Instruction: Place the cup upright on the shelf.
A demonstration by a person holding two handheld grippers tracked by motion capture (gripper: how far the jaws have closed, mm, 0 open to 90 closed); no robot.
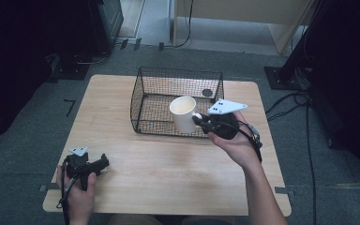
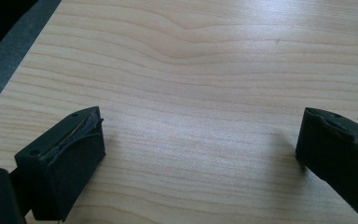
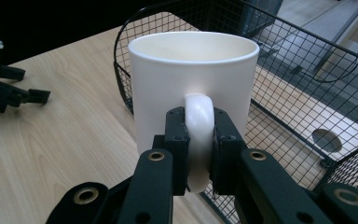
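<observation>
A white mug (image 1: 183,114) (image 3: 191,79) hangs upright in the air at the front edge of the black wire basket (image 1: 178,71) (image 3: 307,44). My right gripper (image 1: 198,119) (image 3: 199,135) is shut on the mug's handle, one pad on each side of it. The mug looks empty inside. At the table's near left corner my left gripper (image 1: 104,164) (image 2: 200,140) rests low over the bare wood, jaws wide apart with nothing between them. The left gripper (image 3: 9,88) also appears far off at the left of the right gripper view.
The wooden table (image 1: 168,164) has open room across its front and left. A small round grey disc (image 1: 207,93) (image 3: 327,140) lies on the basket floor at the back right. Dark stands and cables sit on the floor around the table.
</observation>
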